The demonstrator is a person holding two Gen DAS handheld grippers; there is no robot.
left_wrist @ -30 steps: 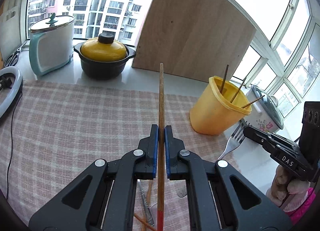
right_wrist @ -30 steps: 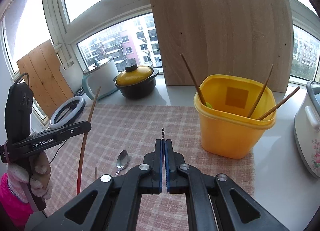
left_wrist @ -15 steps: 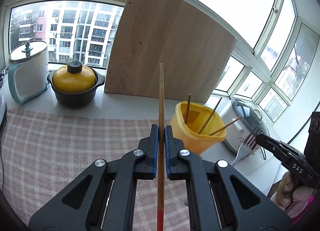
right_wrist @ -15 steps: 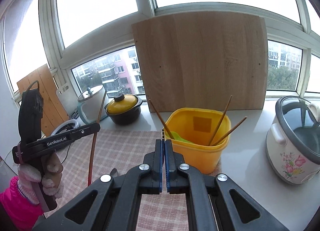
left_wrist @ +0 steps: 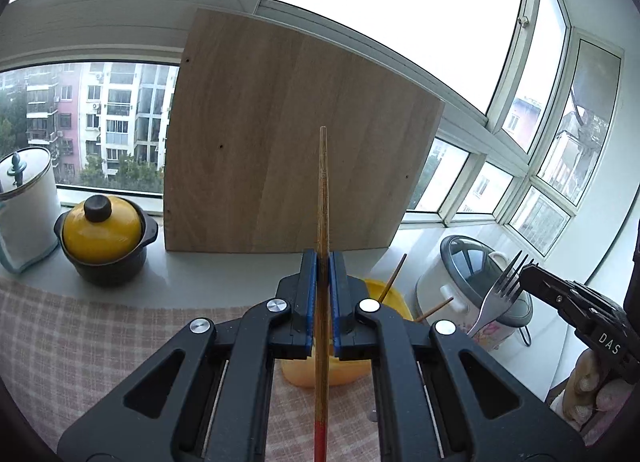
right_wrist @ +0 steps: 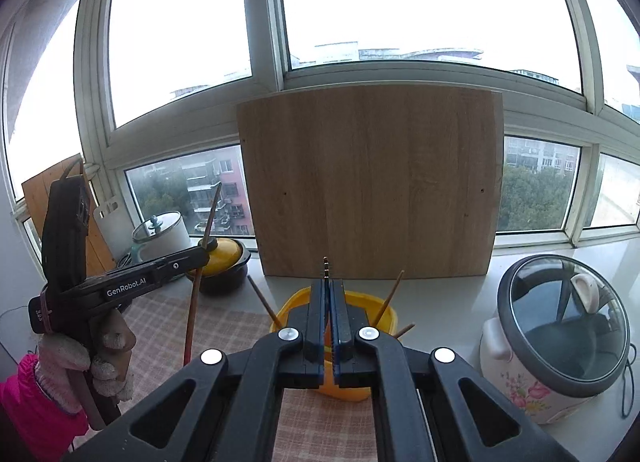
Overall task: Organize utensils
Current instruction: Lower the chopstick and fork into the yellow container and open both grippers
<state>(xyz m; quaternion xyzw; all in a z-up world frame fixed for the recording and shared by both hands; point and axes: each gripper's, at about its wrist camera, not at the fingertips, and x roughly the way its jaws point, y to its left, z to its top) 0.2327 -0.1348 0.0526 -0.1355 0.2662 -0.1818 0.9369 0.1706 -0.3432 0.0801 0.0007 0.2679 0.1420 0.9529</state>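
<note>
In the left wrist view the left gripper [left_wrist: 323, 302] has its blue-padded jaws closed tight on a long wooden chopstick with a red-painted end [left_wrist: 322, 246], gripped near its middle so the plain tip stands up past the fingers and the red end hangs down toward the camera. Just beyond and below the fingers sits the yellow plastic utensil tub [left_wrist: 384, 298], half hidden, with two thin wooden sticks [left_wrist: 394, 277] poking from it on this side. At the right edge the right gripper [left_wrist: 527, 271] pinches a silver metal fork [left_wrist: 496, 300] by its handle, tines up. To place the chopstick well, I judge it should be carried over the tub's mouth, tilted so one end points down, lowered well inside clear of the sticks already there, and only then let go. In the right wrist view the right gripper's jaws stand almost together on the fork, of which only the edge-on tines show above the fingertips; the tub [right_wrist: 294, 304] lies straight ahead, directly beneath them, so the fork looks close to its drop. Here three sticks [right_wrist: 262, 299] show in the tub. Counted: one held chopstick, one fork, one tub, three sticks inside, one wooden board [right_wrist: 370, 182], one yellow-lidded black pot [right_wrist: 222, 262], one white jar with a glass lid [right_wrist: 162, 234], one floral rice cooker [right_wrist: 556, 336].
</note>
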